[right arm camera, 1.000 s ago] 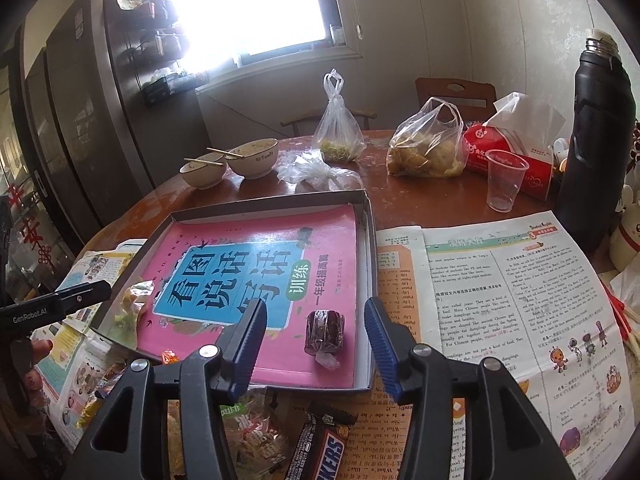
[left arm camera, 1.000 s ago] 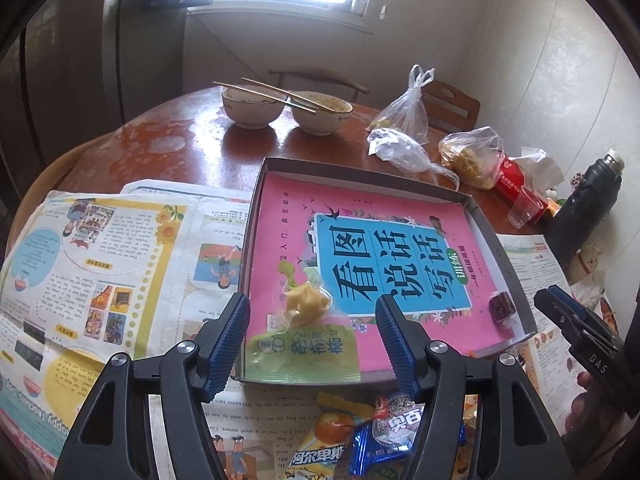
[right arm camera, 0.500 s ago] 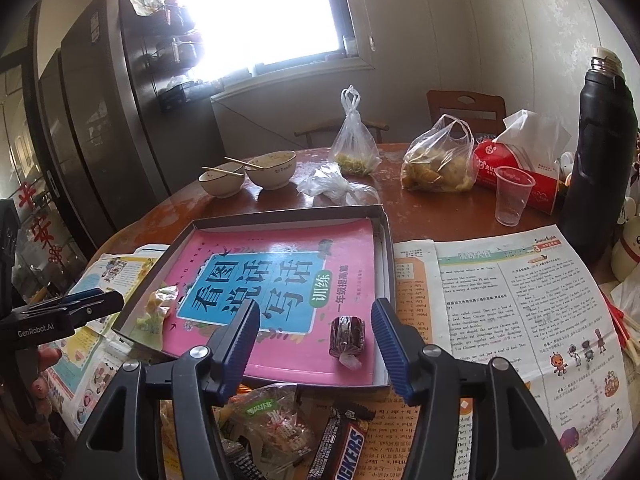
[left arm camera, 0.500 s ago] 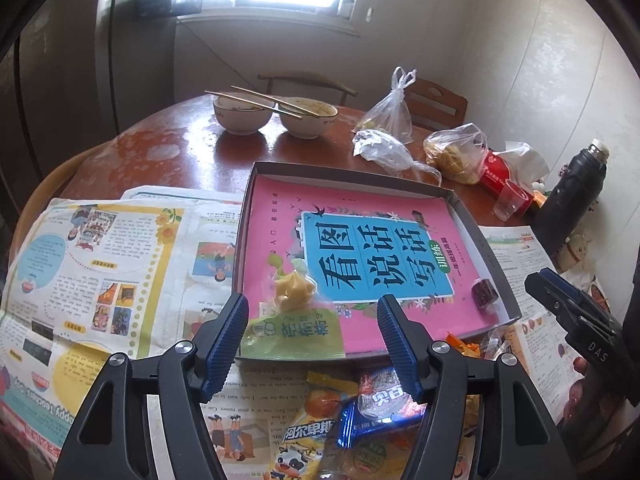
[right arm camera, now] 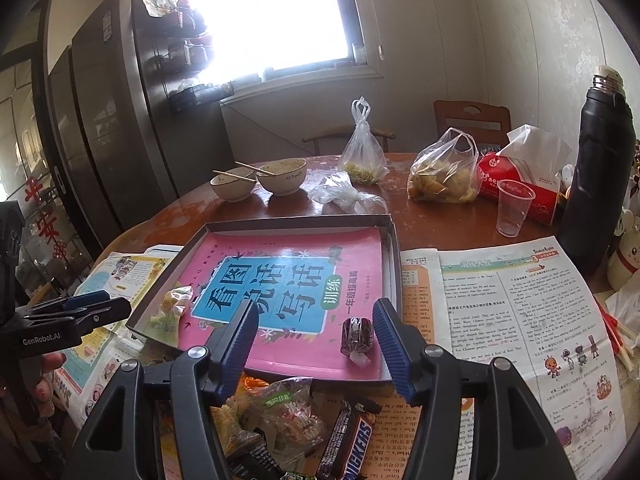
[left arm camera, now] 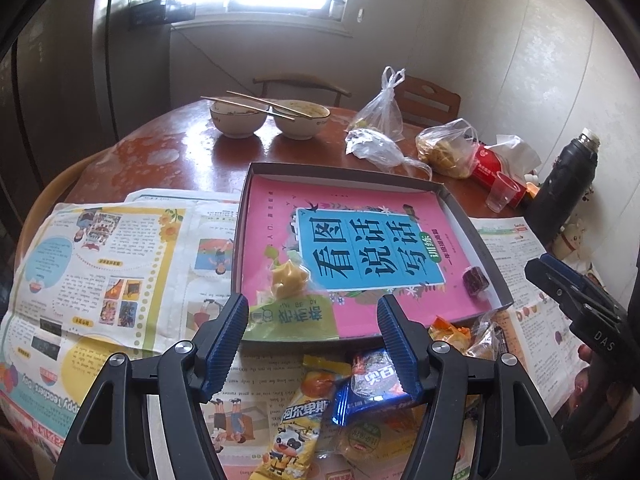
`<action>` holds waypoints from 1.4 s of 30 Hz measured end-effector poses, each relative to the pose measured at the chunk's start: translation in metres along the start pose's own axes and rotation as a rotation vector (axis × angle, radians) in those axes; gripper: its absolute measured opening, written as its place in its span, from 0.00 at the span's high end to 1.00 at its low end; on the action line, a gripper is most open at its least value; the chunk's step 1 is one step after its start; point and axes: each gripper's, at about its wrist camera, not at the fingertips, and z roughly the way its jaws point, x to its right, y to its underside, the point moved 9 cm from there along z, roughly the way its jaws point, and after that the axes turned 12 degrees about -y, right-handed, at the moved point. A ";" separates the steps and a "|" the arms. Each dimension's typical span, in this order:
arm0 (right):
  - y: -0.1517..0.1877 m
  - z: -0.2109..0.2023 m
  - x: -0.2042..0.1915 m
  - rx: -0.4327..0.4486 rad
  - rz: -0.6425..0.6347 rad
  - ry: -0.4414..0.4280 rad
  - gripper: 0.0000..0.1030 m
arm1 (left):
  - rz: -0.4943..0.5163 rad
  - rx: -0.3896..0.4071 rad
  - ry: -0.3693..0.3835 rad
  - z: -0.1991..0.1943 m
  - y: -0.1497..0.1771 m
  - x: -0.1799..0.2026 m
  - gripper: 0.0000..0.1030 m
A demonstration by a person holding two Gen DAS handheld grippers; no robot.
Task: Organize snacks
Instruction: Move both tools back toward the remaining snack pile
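Left wrist view: left gripper (left arm camera: 312, 344) hangs about half open over the near edge of the tray (left arm camera: 344, 170), nothing between its fingers. Tray sits mid-tabletop on newspaper (left arm camera: 100, 264), a pink book (left arm camera: 360, 248) flat inside. Yellow candy bag (left arm camera: 288, 280) lies at the tray's near left corner, a dark wrapped sweet (left arm camera: 475, 279) at its near right corner. Loose snack pile (left arm camera: 360, 392) lies on the paper just outside the tray's near edge: blue packet, yellow cow packet, orange wrapper. Two bowls (left arm camera: 270, 120) with chopsticks stand at the far edge, a black flask (left arm camera: 564, 180) at the right edge. Right gripper (left arm camera: 576, 300) shows side-on at the right. Right wrist view: right gripper (right arm camera: 316, 344) is partly open above the tray's near edge, fingers empty; the dark sweet (right arm camera: 357, 334) lies in the tray beyond the right finger, untouched. Snickers bar (right arm camera: 352, 444) and green packet (right arm camera: 288, 408) lie on the paper below the fingers, outside the tray. Plastic cup (right arm camera: 514, 208) and red tissue box (right arm camera: 520, 184) stand toward the far right edge. Left gripper (right arm camera: 76, 316) shows at the left.
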 end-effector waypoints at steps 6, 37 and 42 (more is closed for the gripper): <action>0.001 -0.006 -0.010 -0.001 -0.007 -0.016 0.42 | 0.013 0.008 0.018 -0.010 0.003 0.005 0.33; 0.008 -0.024 -0.053 -0.010 -0.076 -0.059 0.37 | 0.037 0.023 0.012 -0.039 0.024 -0.006 0.33; 0.009 -0.027 -0.057 -0.013 -0.087 -0.057 0.37 | 0.050 0.018 0.014 -0.039 0.028 -0.005 0.33</action>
